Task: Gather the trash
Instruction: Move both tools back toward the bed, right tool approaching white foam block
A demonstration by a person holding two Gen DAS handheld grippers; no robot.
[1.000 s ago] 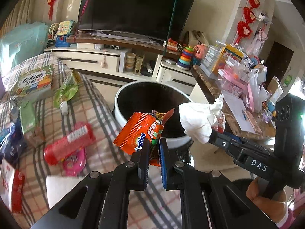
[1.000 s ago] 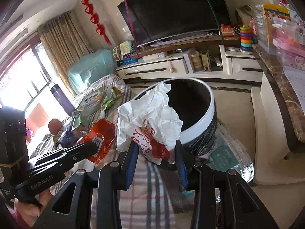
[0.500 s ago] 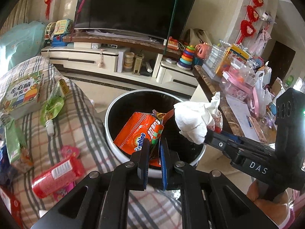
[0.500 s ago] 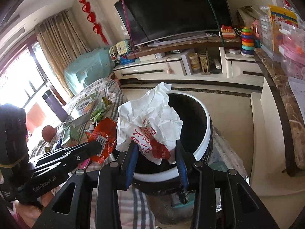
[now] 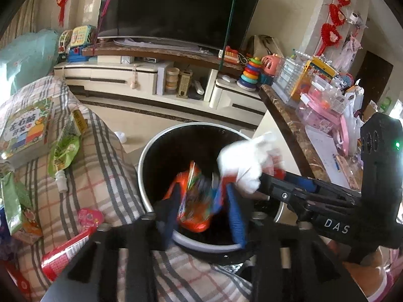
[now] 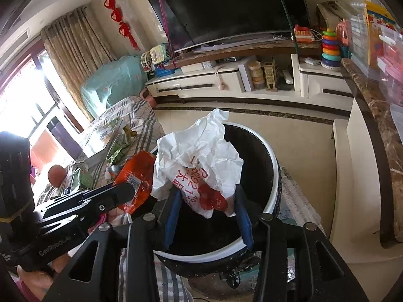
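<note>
A round bin (image 5: 148, 151) with a white rim and black inside stands beside the plaid-covered table. My left gripper (image 5: 201, 214) is over the bin with its jaws spread; the orange snack wrapper (image 5: 192, 198) is blurred between them, loose above the bin's inside. In the right wrist view the wrapper (image 6: 136, 178) shows at the left gripper's tip. My right gripper (image 6: 207, 214) has wide jaws over the bin (image 6: 273, 171); the crumpled white paper with red print (image 6: 201, 161) sits between the fingers. Whether the pads still press it is unclear. The paper also shows in the left wrist view (image 5: 246, 161).
The plaid table (image 5: 100, 156) holds a green pouch (image 5: 63, 151), a picture book (image 5: 25, 128), a red packet (image 5: 65, 251) and a pink item (image 5: 89, 216). A marble counter (image 5: 289, 130) with toys runs on the right. A TV stand (image 5: 151, 80) is behind.
Both grippers moved further over the bin. The left jaws have spread apart and the orange wrapper has come loose and blurs downward. The right jaws have widened around the paper.
</note>
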